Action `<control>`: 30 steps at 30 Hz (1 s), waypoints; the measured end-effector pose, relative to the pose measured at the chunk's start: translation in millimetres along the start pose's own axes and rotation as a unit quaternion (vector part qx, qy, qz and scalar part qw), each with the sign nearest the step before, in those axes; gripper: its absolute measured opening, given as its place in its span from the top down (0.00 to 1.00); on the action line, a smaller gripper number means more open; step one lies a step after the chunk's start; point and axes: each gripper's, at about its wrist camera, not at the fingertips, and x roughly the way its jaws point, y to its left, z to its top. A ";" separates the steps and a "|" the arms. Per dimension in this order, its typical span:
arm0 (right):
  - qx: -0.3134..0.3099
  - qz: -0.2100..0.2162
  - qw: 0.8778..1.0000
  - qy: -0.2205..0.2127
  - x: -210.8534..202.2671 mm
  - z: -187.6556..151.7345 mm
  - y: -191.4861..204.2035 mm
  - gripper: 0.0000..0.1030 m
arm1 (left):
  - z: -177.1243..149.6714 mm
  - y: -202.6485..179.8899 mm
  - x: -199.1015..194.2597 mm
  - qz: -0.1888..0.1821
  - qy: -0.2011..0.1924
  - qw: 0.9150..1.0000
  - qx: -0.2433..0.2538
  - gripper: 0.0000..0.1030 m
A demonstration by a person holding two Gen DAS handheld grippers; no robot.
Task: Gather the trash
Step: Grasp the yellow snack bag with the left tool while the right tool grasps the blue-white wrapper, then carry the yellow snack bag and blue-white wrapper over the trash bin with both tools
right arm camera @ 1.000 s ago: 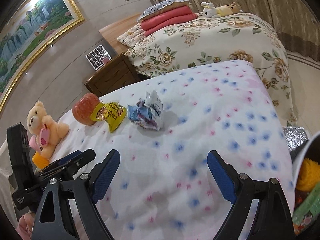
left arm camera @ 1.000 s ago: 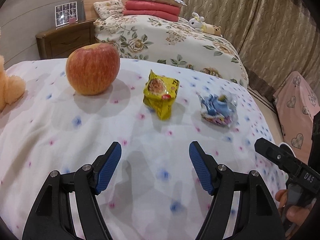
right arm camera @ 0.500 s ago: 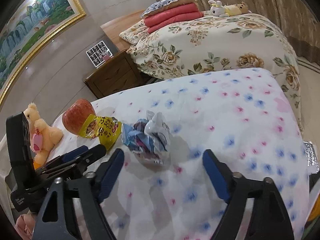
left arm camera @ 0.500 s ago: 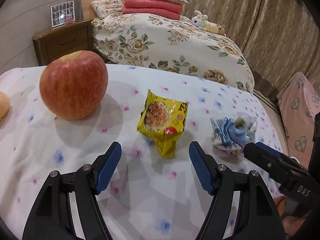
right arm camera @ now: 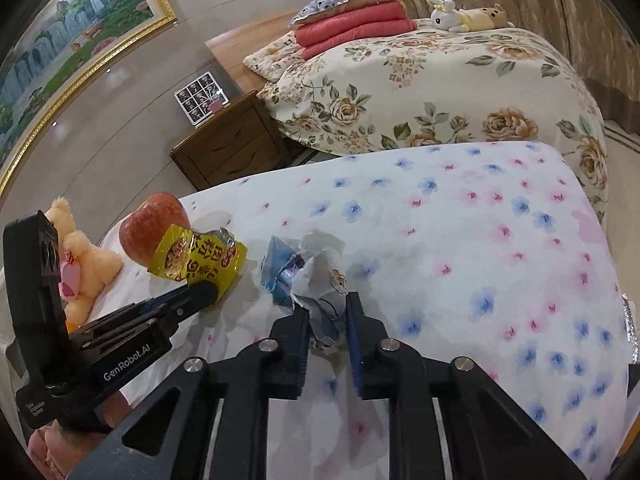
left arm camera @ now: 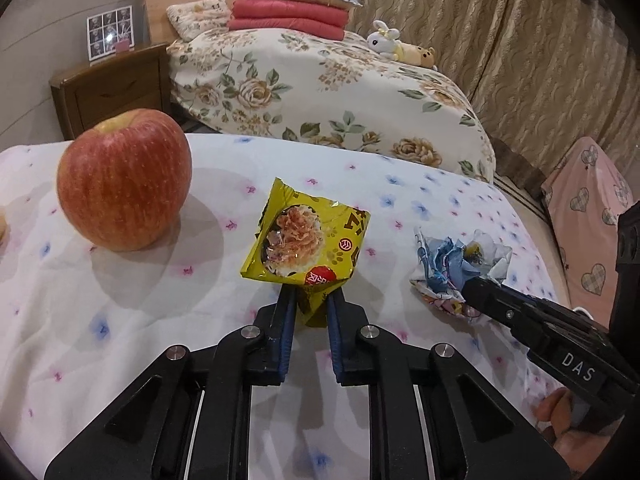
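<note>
A yellow snack wrapper (left arm camera: 308, 240) lies on the flowered sheet (left arm camera: 120, 320). My left gripper (left arm camera: 312, 300) is closing its jaws, and its blue pads pinch the wrapper's lower tip. To its right lies a crumpled blue-and-white wrapper (left arm camera: 452, 260). In the right wrist view my right gripper (right arm camera: 326, 308) is shut on the near end of that crumpled wrapper (right arm camera: 316, 272). The yellow wrapper (right arm camera: 200, 256) shows at the left there, with the left gripper (right arm camera: 204, 292) at its lower edge. Both wrappers rest on the sheet.
A red apple (left arm camera: 124, 180) stands left of the yellow wrapper, and a plush bear (right arm camera: 80, 256) sits further left. Behind are a floral bed (left arm camera: 320, 92) and a wooden nightstand (left arm camera: 112, 88). A pink heart-patterned seat (left arm camera: 588, 216) stands past the sheet's right edge.
Both grippers came forward to the wrappers and went from wide open to shut. The left now pinches the yellow wrapper, the right the crumpled blue-and-white one.
</note>
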 end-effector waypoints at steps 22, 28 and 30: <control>0.058 0.007 0.998 -0.030 -90.5 -71.0 -23.1 0.84 | -86.4 -45.7 -78.1 -0.070 0.009 0.998 0.003 0.87; 0.066 -0.005 0.997 -0.043 -114.7 -89.8 -31.0 0.84 | -100.9 -67.3 -90.0 -0.081 0.013 0.996 0.019 0.87; 0.071 -0.008 0.996 -0.044 -122.0 -97.4 -34.7 0.84 | -104.6 -74.5 -93.5 -0.084 0.013 0.996 0.025 0.87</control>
